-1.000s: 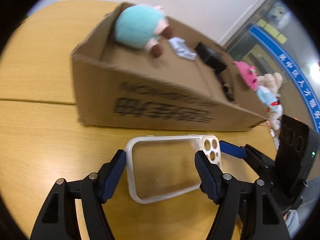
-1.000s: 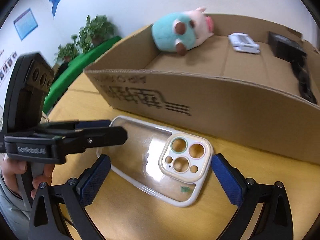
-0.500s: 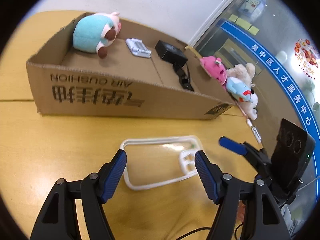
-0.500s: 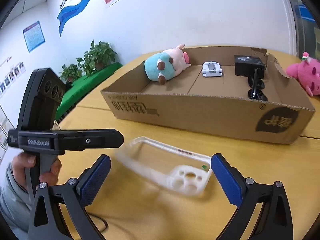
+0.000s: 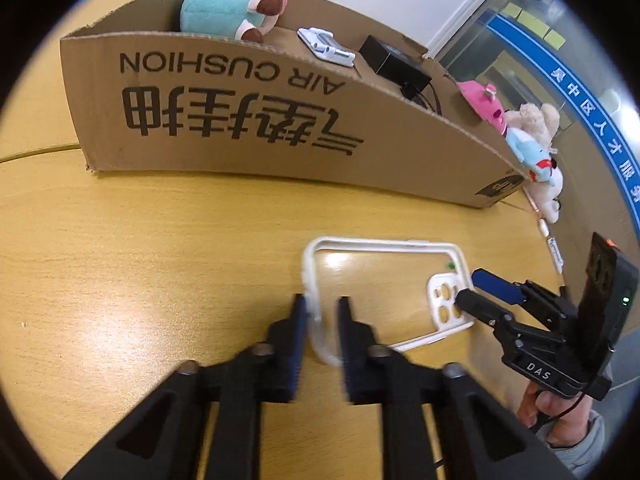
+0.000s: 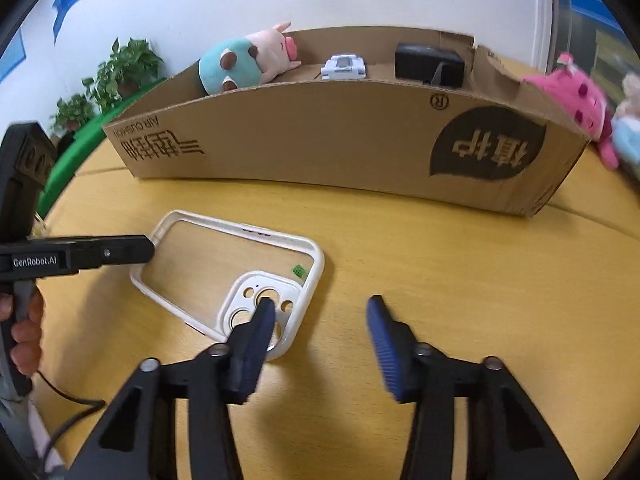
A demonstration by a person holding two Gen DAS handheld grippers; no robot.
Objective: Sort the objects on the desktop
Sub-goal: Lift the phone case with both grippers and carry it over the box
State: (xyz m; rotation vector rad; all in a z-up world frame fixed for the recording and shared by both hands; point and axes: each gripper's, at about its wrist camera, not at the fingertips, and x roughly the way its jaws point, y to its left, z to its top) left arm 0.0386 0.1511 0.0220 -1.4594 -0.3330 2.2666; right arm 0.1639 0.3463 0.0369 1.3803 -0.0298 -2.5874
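A clear phone case with a white rim [image 5: 384, 288] lies flat on the wooden table, in front of a long cardboard box [image 5: 248, 120]. My left gripper [image 5: 322, 312] has closed on the case's short end rim, one finger on each side. In the right wrist view the case [image 6: 228, 268] lies at lower left. My right gripper [image 6: 320, 316] is open, its left finger over the camera cutout end and its right finger on bare table. The box [image 6: 328, 140] holds a teal plush pig [image 6: 244, 64], a small white device [image 6: 344, 66] and a black adapter [image 6: 430, 64].
A pink plush [image 6: 576, 100] and a beige and blue plush [image 5: 536, 140] lie beyond the box's right end. A thin cable [image 5: 548, 236] runs along the table's right edge. Green plants [image 6: 120, 68] stand far left.
Both grippers dropped lower and closer to the case. My left gripper went from wide open to closed on the case's end rim. My right gripper narrowed and shifted right of the case.
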